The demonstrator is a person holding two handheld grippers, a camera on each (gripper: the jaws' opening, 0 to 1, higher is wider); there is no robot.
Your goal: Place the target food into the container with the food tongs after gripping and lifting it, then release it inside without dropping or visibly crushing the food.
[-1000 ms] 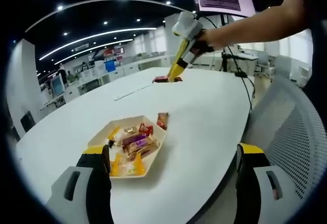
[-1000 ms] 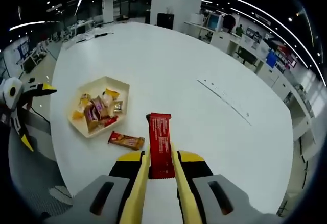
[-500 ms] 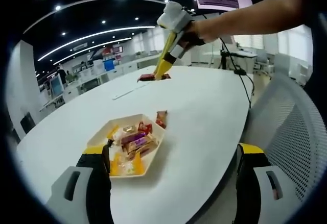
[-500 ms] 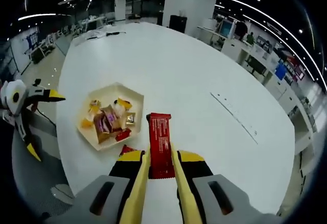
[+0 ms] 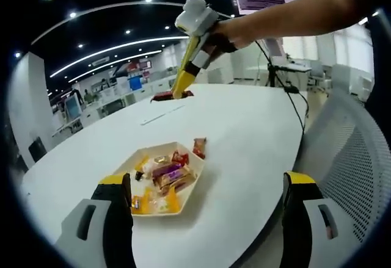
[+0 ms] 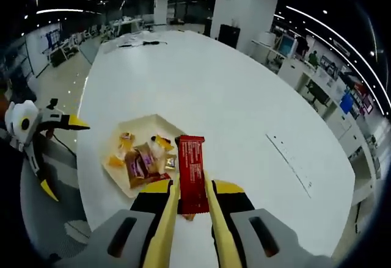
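Observation:
My right gripper (image 6: 190, 198) is shut on a red snack bar (image 6: 192, 173), held high above the white table. In the left gripper view that gripper (image 5: 179, 92) comes in from the upper right with the red bar (image 5: 166, 95) at its tips. A cream hexagonal tray (image 5: 189, 186) holds several wrapped snacks (image 5: 165, 174); in the right gripper view the tray (image 6: 142, 123) lies below and left of the held bar. My left gripper (image 5: 204, 188) stands open at the table's near edge, its jaws wide apart, just short of the tray. It appears at the left as yellow-tipped jaws (image 6: 55, 152).
A loose red-brown snack (image 5: 198, 147) lies on the table just right of the tray. A white mesh chair (image 5: 351, 158) stands at the right. The big white oval table (image 6: 232, 97) has a ruler-like strip (image 6: 293, 164) farther off. Desks and monitors fill the room behind.
The right gripper has carried the red bar leftward toward the tray, which now lies closer beneath it. The left gripper has stayed open and nearly still.

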